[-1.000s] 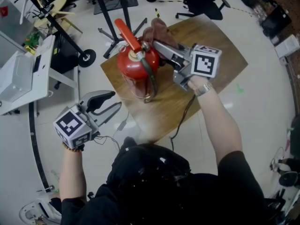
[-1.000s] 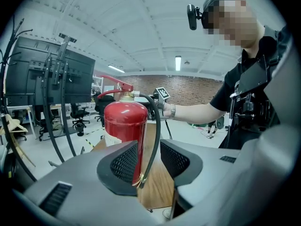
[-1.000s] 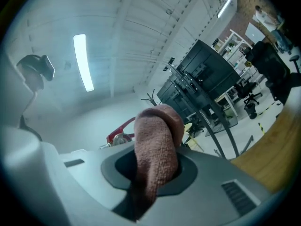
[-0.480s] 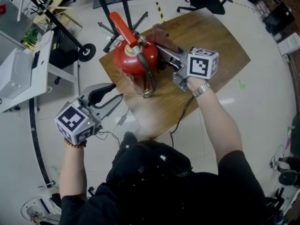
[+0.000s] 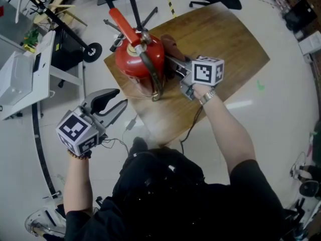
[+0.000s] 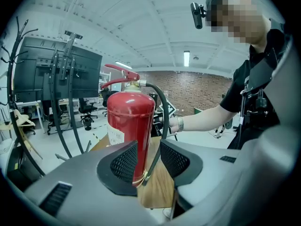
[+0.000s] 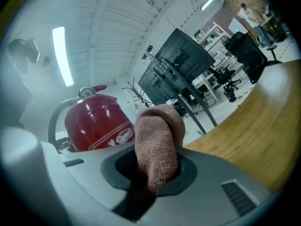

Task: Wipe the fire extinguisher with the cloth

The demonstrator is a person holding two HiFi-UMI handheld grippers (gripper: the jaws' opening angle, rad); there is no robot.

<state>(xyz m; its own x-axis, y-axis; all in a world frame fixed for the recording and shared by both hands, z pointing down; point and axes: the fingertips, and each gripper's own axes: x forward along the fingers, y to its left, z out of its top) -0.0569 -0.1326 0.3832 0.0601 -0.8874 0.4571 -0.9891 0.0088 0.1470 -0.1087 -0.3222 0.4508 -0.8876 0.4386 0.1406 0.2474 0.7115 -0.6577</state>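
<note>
The fire extinguisher [image 5: 138, 59] stands upright on the wooden desk [image 5: 220, 39], near the desk's left corner as the head view shows it. Its red lever [image 5: 122, 26] points up and away from us, and its black hose [image 5: 153, 74] loops down the side of the body that faces us.

Our right tool [image 5: 169, 60] reaches in from the right of the fire extinguisher, just beside its red body. Its jaws are clenched on the cloth [image 7: 157, 145], a pinkish-brown terry fold that bulges out past the pads. In the right gripper view the cloth stands just to the right of the extinguisher's body. We cannot tell whether it presses on the red surface. From above, a lump of cloth [image 5: 170, 43] shows on the far right side of the extinguisher.

Our left tool [image 5: 119, 98] hovers on the near left side of the fire extinguisher, off the desk's edge and apart from the body. Its jaws are released and stand apart with nothing between the pads. In the left gripper view the extinguisher [image 6: 129, 121] rises beyond the gap, along with the hose.
</note>
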